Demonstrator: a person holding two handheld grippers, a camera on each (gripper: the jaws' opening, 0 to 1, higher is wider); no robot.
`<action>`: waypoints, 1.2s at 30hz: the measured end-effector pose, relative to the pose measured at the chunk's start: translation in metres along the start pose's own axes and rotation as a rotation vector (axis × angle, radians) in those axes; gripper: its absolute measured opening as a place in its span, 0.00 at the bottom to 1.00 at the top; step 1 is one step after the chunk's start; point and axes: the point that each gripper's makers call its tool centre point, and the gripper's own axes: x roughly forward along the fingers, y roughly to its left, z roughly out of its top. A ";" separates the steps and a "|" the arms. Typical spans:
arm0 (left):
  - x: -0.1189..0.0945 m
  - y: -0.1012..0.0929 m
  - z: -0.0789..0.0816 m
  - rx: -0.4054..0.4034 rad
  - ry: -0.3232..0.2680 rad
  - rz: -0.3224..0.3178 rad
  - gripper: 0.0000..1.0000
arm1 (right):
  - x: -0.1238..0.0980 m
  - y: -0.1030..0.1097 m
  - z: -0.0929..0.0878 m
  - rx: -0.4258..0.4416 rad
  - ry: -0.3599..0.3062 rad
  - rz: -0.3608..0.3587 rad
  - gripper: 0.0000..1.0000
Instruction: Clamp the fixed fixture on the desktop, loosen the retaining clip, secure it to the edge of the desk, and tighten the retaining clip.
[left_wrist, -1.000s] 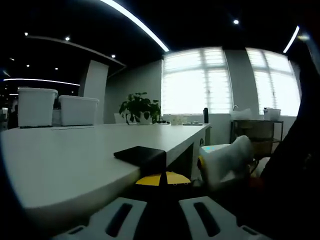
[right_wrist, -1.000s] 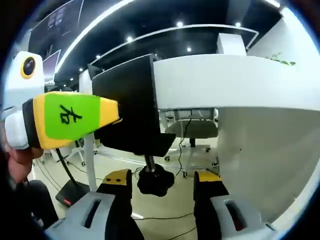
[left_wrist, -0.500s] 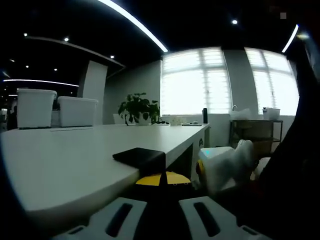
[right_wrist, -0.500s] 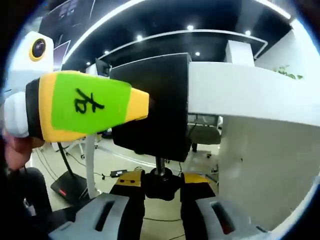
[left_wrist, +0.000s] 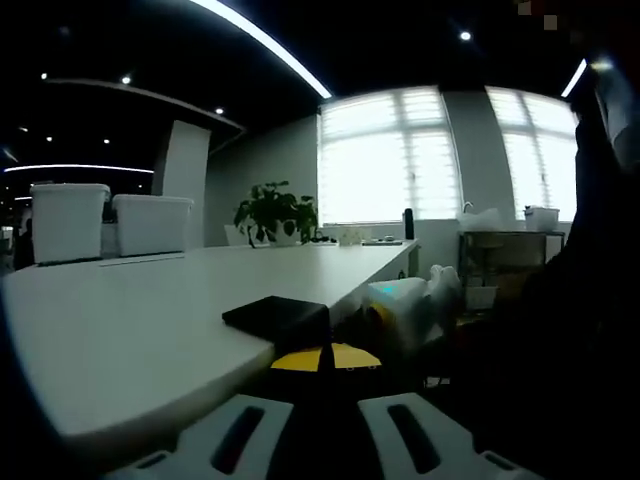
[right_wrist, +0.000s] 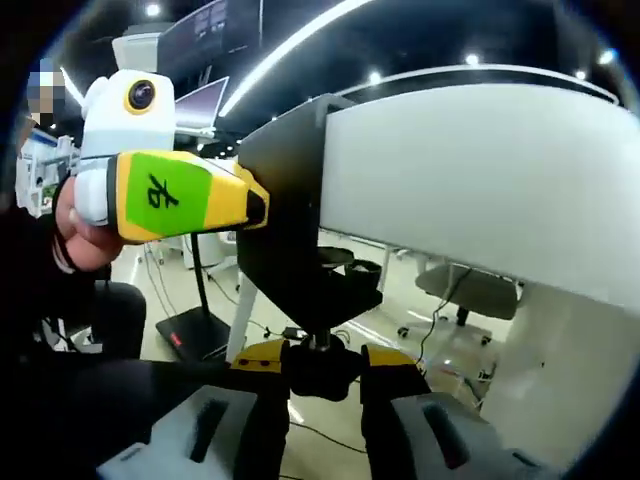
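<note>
The black clamp fixture (left_wrist: 277, 317) sits over the edge of the white desk (left_wrist: 140, 310), its top plate flat on the surface. My left gripper (left_wrist: 325, 358) is shut on the fixture, yellow tips together just below the plate. In the right gripper view the fixture (right_wrist: 295, 230) wraps the desk (right_wrist: 480, 180) edge, and its screw knob (right_wrist: 322, 370) hangs under it. My right gripper (right_wrist: 322, 362) is shut on that knob. The left gripper (right_wrist: 250, 205), green-labelled, comes in from the left and holds the fixture's side. The right gripper (left_wrist: 400, 310) shows under the desk edge.
Two white bins (left_wrist: 70, 220) and a potted plant (left_wrist: 275, 212) stand at the desk's far side, and a cart (left_wrist: 500, 262) stands by the windows. Under the desk are an office chair (right_wrist: 480, 290) and a black floor base (right_wrist: 195, 335). A person's hand (right_wrist: 80, 228) holds the left gripper.
My right gripper closed its jaws on the screw knob and then rolled with it. In the left gripper view the right gripper has moved up and closer under the desk edge.
</note>
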 end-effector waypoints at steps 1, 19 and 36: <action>0.000 0.000 0.000 0.000 0.001 -0.001 0.02 | 0.000 -0.003 0.000 0.005 -0.004 -0.002 0.25; 0.000 -0.002 -0.002 -0.079 0.012 0.010 0.03 | -0.021 -0.012 -0.013 0.114 -0.001 -0.394 0.57; -0.004 -0.003 0.003 -0.036 -0.008 0.018 0.03 | -0.012 -0.005 -0.001 0.150 0.029 -0.395 0.24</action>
